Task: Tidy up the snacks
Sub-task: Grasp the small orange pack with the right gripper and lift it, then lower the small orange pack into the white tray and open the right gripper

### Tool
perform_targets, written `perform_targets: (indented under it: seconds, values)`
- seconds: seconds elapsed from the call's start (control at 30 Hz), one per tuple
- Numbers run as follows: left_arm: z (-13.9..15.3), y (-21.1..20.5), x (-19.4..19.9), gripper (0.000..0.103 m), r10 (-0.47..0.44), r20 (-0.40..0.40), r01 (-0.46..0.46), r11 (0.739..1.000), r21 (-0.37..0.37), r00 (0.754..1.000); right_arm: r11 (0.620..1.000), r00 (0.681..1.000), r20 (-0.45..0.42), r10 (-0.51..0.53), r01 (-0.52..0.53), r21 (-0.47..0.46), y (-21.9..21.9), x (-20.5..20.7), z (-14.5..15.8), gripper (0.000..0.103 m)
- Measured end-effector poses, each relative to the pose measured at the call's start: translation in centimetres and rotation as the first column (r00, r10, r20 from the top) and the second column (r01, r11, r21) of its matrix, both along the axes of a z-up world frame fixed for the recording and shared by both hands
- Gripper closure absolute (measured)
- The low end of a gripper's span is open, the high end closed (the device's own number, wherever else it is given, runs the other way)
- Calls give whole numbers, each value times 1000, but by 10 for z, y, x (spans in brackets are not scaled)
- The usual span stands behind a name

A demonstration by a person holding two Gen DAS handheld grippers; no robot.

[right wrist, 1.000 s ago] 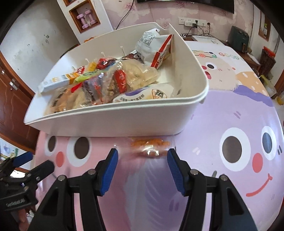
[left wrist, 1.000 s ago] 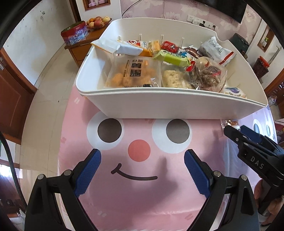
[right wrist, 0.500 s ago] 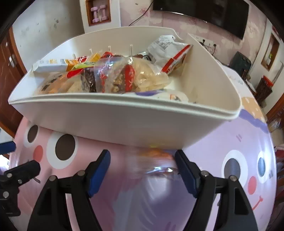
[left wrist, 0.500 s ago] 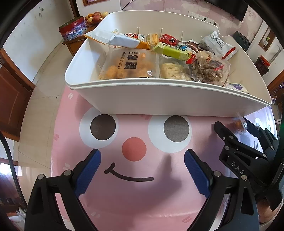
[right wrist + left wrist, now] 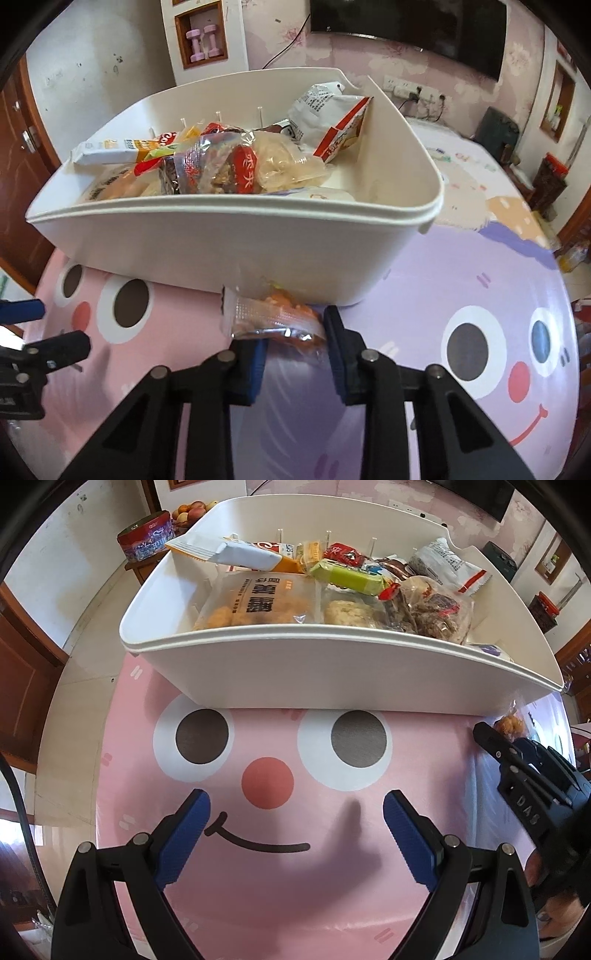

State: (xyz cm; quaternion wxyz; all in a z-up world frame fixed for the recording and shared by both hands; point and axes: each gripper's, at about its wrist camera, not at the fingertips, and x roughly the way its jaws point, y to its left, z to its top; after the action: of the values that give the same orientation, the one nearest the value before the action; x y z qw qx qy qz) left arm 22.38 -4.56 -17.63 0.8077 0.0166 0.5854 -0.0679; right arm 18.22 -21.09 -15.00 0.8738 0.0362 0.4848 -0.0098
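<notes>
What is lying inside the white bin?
The white bin holds a pile of wrapped snacks: a biscuit bag, a green bar, a white pouch. Packets underneath are covered.

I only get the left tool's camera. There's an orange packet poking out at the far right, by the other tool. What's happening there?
Observer: The right tool is closing on that clear snack packet, which sits between its fingers against the white bin.
Operator: Any more packets lying on the cloth that side?
Observer: None in the right view; the purple cartoon face beside the bin is bare.
Operator: And what's on the wall behind the bin?
Observer: A dark TV, and a niche with pink dumbbells.
</notes>
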Motion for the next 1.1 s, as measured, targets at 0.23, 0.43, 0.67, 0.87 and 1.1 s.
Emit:
perform_targets:
  seconds: [0.23, 0.43, 0.67, 0.87, 1.1]
  values:
    - [-1, -1, -4, 9, -3, -3, 3, 1000, -10, 1000, 999, 999, -13, -33, 33, 28, 0, -7, -1, 72]
    - [3, 9, -9, 9, 8, 5, -8, 1000, -15, 1000, 999, 1000, 0, -21, 21, 32, 5, -10, 1, 75]
    - [18, 17, -11, 9, 8, 20, -8, 1000, -23, 1000, 996, 1000, 30, -1, -2, 87, 8, -10, 22, 84]
    - [56, 18, -11, 9, -7, 77, 11, 999, -51, 997, 988, 998, 63, 10, -19, 153, 16, -19, 62, 84]
    - [112, 19, -5, 9, -13, 179, 26, 997, -68, 984, 983, 993, 113, 16, -37, 179, 23, -25, 113, 84]
